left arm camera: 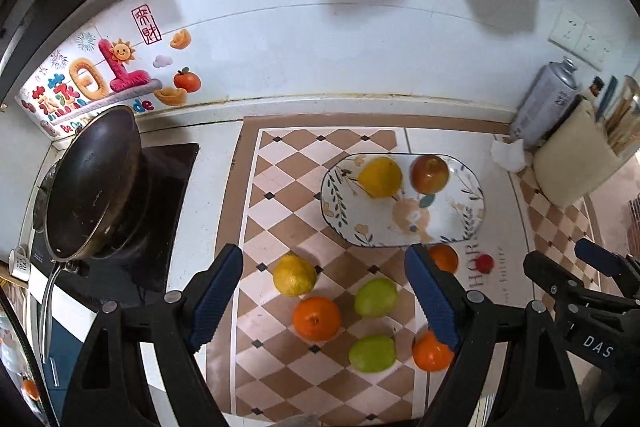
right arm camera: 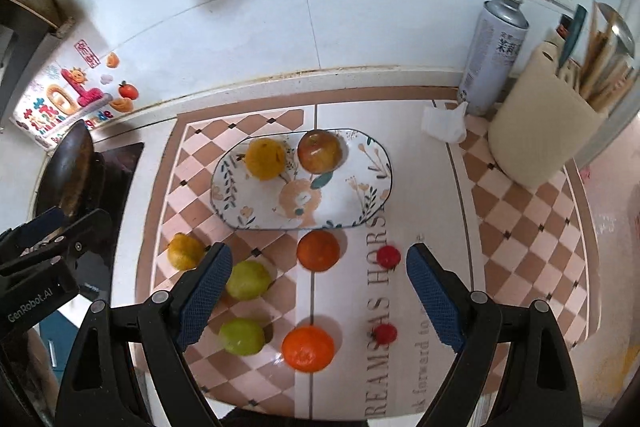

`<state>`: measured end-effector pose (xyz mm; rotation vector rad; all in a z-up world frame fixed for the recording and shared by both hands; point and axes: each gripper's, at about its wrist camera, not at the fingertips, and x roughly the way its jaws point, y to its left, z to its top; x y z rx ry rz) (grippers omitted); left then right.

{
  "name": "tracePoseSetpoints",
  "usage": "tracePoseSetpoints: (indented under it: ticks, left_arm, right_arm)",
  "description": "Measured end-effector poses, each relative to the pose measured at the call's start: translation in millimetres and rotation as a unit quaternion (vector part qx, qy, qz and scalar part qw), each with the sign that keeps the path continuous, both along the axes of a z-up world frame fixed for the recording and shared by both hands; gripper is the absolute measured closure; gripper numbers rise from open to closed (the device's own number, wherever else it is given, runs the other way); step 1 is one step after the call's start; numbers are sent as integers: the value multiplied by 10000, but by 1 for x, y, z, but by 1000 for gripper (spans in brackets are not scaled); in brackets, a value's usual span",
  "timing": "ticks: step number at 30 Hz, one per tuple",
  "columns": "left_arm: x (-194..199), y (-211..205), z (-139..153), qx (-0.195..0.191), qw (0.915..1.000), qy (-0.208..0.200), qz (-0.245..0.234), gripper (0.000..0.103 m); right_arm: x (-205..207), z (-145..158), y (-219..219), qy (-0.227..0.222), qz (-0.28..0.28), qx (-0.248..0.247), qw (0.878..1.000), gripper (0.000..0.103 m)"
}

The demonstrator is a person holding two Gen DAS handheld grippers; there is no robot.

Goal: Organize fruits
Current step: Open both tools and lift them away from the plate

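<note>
left wrist view only: wok (left arm camera: pixel 94 183) on stove, far left. right wrist view only: two small red fruits (right arm camera: pixel 388 256) near right. oval plate (left arm camera: pixel 460 227) holding yellow fruit (left arm camera: pixel 380 177) and apple (left arm camera: pixel 429 173); oranges (left arm camera: pixel 317 319), green fruits (left arm camera: pixel 376 297) loose on mat. left gripper (left arm camera: pixel 324 301) and right gripper (right arm camera: pixel 320 301) both released, empty.

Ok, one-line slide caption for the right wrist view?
Open right gripper above loose fruit; lemon and apple on floral plate.
</note>
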<state>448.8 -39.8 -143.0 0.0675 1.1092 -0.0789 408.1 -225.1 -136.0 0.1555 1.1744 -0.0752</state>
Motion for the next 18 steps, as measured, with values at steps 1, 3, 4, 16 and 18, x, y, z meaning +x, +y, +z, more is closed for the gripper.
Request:
tracePoseSetpoints:
  ticks: [1, 3, 4, 16, 18]
  left_arm:
    - [-5, 0, 2, -16, 10000, -21, -19, 21]
    - [-14, 1, 7, -31, 10000, -62, -42, 21]
    - [-17, 1, 8, -46, 10000, -65, -54, 21]
    - [-27, 23, -36, -171, 9978, 587, 250, 2]
    - [-28, 27, -63, -50, 9952, 923, 335, 2]
  right_arm:
    - [-6, 3, 1, -33, -7, -16, 10000, 12]
    - [-17, 10, 2, -95, -23, 4, 10000, 12]
    - [-21, 12, 3, -107, -29, 25, 9999, 12]
    - [-39, -43, -6, 568, -213, 631, 9962, 12]
    - [-41, -79, -6, 966, -209, 845, 9915, 12]
